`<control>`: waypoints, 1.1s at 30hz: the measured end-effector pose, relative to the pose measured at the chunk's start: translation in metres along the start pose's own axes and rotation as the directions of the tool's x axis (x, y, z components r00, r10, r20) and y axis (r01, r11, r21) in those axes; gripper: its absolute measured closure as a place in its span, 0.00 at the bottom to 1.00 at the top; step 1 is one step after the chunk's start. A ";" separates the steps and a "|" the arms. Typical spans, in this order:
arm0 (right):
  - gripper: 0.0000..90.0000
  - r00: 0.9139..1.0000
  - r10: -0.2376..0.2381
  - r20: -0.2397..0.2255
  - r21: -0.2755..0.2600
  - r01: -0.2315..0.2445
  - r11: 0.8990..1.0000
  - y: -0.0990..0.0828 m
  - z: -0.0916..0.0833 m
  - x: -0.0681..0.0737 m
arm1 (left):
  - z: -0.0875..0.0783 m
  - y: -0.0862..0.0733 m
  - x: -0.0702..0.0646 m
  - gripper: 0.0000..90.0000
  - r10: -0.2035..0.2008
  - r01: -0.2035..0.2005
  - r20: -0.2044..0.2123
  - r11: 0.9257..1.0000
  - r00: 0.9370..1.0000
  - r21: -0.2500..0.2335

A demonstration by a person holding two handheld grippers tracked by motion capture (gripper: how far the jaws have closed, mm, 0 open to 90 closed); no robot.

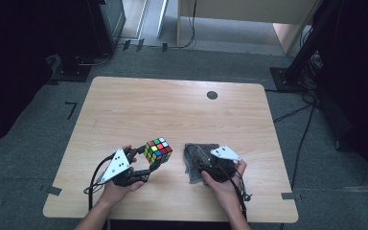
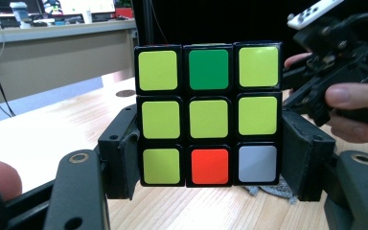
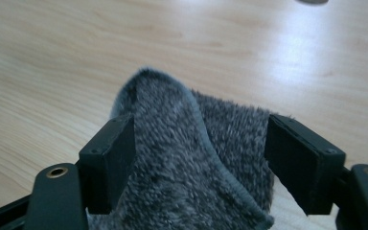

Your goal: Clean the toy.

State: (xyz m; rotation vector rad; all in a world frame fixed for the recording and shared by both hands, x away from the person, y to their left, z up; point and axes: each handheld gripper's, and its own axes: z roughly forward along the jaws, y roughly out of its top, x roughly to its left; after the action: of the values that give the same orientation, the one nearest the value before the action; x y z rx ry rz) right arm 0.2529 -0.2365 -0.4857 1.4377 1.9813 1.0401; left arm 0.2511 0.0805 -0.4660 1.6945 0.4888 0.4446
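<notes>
Two things matter here, and the cube (image 1: 158,150) is your landmark. Your left gripper (image 1: 152,162) pinches it across its lower rows, jaws pressed flat on opposite sides, holding it up off the wooden table (image 1: 172,105); in the left gripper view its facing side (image 2: 208,115) is mostly yellow-green, with one green, one orange and one white tile. The grey cloth (image 1: 197,158) lies just right of the cube, crumpled on the tabletop, and your right gripper (image 1: 210,168) sits on top of it.

In the right gripper view the cloth (image 3: 191,167) bunches up between the jaws, which stand spread: the left pad looks to brush the pile, the right pad stands clear of it, so I judge nothing is clamped yet. A raised fold with a stitched hem runs away from that gripper, roughly along its line of sight, so closing across it should catch the ridge.

The cube is hard, glossy plastic with square edges; the cloth is soft, fuzzy and limp, and will likely sag once lifted.
</notes>
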 end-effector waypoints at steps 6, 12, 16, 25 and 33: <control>0.34 1.000 -0.016 -0.009 0.100 0.017 0.995 -0.010 0.015 0.002 | 0.001 0.000 -0.001 0.38 0.001 -0.002 0.006 1.000 1.000 0.009; 0.38 1.000 -0.006 -0.026 0.137 0.010 0.991 -0.015 0.023 -0.003 | 0.001 0.000 -0.001 0.38 -0.009 0.009 0.013 1.000 1.000 0.006; 0.39 0.999 0.005 -0.044 0.129 0.001 0.992 -0.016 0.024 -0.006 | 0.001 0.000 0.000 0.38 -0.020 0.020 0.027 1.000 0.999 0.001; 0.52 1.000 0.002 -0.024 0.102 0.001 0.995 -0.019 0.024 -0.007 | 0.002 0.000 0.001 0.38 -0.046 0.046 0.032 0.999 0.998 -0.001; 0.71 1.000 0.003 -0.026 0.108 0.000 0.994 -0.018 0.023 -0.010 | 0.002 0.000 0.000 0.38 -0.054 0.053 0.049 0.999 0.997 0.004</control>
State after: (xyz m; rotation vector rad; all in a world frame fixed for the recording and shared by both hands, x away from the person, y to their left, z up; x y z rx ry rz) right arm 0.2627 -0.2421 -0.5140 1.4892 2.0841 0.9696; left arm 0.2523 0.0790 -0.4661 1.6867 0.4980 0.3632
